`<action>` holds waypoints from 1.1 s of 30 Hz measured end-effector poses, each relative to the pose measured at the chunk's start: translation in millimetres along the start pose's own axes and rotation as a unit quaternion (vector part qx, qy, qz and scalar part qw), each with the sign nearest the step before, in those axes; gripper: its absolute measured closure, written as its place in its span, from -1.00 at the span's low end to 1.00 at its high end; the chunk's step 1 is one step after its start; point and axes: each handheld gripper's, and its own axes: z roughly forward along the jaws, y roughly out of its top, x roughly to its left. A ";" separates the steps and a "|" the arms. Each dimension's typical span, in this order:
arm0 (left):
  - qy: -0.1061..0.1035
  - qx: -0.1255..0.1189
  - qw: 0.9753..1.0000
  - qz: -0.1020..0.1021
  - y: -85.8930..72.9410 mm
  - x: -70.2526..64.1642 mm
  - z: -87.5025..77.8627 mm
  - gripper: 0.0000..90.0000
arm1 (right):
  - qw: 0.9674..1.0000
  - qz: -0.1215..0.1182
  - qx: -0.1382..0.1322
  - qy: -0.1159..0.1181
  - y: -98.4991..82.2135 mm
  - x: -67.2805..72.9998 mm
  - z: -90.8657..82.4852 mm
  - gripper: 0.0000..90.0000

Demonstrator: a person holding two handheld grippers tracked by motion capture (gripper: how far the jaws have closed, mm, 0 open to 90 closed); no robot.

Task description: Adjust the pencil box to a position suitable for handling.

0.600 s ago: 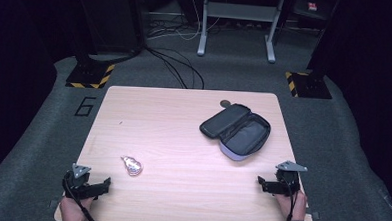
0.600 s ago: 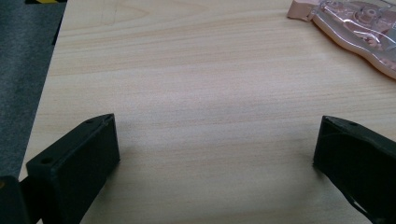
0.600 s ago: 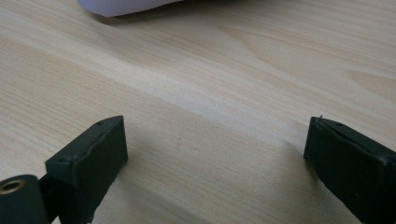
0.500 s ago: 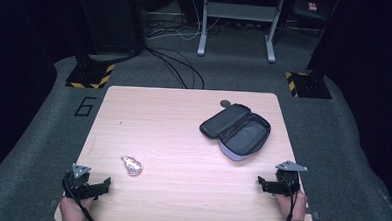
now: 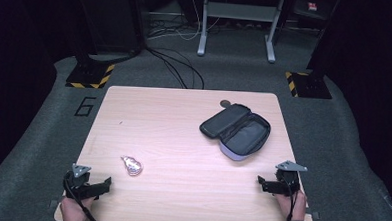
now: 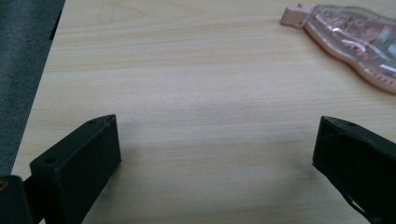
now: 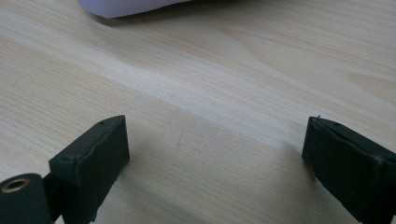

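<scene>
While both grippers (image 5: pixel 105 182) (image 5: pixel 261 182) rest wide-jawed and empty, the pale wooden table (image 5: pixel 183 125) stands on grey carpet (image 5: pixel 48 134).

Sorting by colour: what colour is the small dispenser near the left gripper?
Pink and clear dispenser; left gripper view.

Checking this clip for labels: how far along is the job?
Done: only the case lies unzipped and open. In hand: nothing; left gripper and right gripper rest open at the near table edge. Left: the pink tape dispenser lies untouched, apart from the case.
</scene>
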 end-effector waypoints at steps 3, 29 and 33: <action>-0.005 -0.011 1.000 -0.001 5.9 -5.0 -3.3 -0.99 | 1.000 0.000 -0.001 0.001 0.0 0.3 -0.1 -0.83; -0.062 -0.005 0.997 0.040 37.9 -82.0 16.5 -0.78 | 1.000 -0.004 -0.003 -0.001 0.0 0.6 -0.1 -0.82; -0.067 -0.001 0.996 0.051 40.8 -87.3 19.8 -0.72 | 1.000 -0.004 -0.004 -0.002 -0.1 0.6 -0.2 -0.82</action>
